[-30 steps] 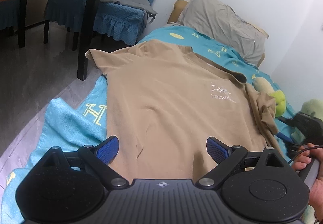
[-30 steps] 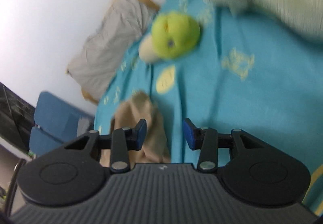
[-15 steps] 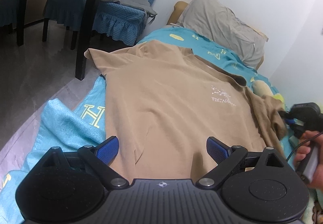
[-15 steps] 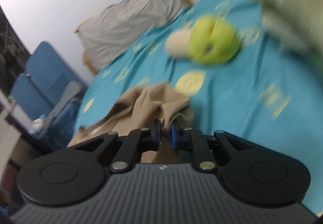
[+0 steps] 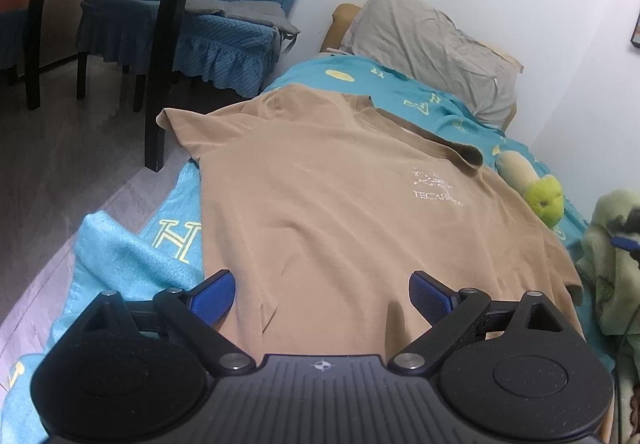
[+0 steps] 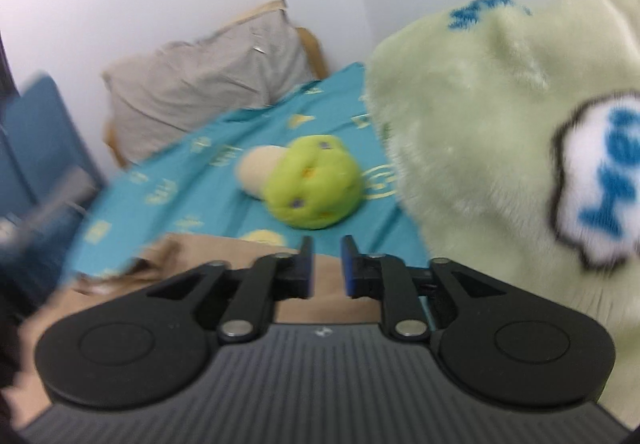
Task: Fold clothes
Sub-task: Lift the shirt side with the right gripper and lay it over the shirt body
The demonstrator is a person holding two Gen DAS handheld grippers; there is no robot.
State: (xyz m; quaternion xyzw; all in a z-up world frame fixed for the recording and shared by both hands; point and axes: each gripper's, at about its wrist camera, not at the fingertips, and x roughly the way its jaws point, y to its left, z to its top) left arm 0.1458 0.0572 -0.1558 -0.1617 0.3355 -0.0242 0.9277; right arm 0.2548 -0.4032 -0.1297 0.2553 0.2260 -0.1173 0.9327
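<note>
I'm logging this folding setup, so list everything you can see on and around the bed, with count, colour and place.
T-shirt: one, tan, spread flat on the bedsheet, white chest logo up.
Bedsheet: one, teal with yellow print, covering the bed.
Pillow: one, grey, at the head of the bed by the wall.
Plush toy: one, lime green and cream, on the sheet beyond the shirt.
Fleece blanket: one, pale green, at the bed's right side.
Chairs: blue covers, on the floor left of the bed.
Left tool: one, black with blue pads, open over the shirt's hem.
Right tool: one, black, jaws opening, nothing between them.
</note>
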